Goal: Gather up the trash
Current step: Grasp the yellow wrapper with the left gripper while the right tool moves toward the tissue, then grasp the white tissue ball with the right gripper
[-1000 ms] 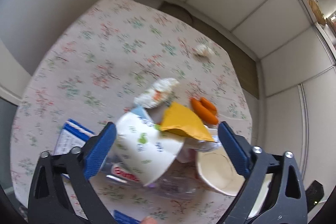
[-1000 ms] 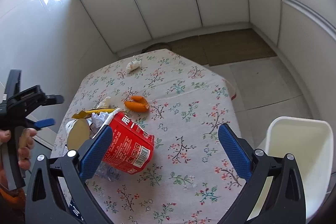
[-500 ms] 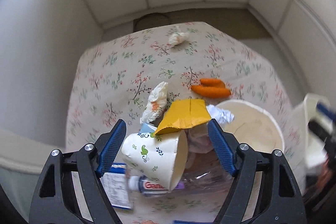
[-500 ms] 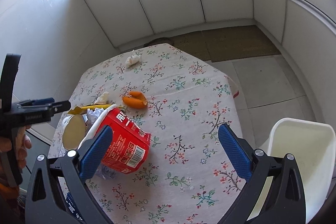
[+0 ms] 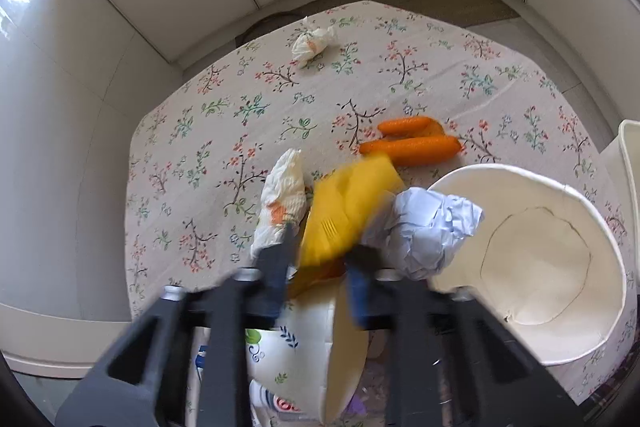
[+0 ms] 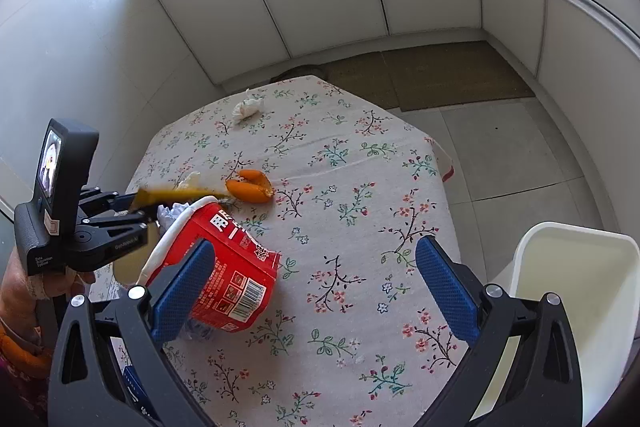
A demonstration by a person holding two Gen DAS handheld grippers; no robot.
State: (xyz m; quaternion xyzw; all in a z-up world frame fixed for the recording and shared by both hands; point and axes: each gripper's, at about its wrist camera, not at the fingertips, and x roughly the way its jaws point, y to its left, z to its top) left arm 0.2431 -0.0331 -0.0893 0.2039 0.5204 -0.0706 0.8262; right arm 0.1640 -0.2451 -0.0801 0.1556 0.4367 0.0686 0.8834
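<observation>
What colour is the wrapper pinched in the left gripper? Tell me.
Yellow. The wrapper shows best in the left wrist view, clamped in the left gripper.

Left gripper (image 5: 316, 267) jaws just closing on yellow wrapper (image 5: 344, 215) above paper cup (image 5: 308, 359), floral tablecloth (image 5: 248, 107)

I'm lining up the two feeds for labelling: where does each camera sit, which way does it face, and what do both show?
Left wrist: on the left claw, looking steeply down at the trash pile; its fingers, just closing, pinch the yellow wrapper.
Right wrist: on the open right claw, looking down across the floral tablecloth toward the white bin; the person's hand shows too.
Shared: the wrapper, orange peels, red noodle cup, far crumpled tissue.
</observation>
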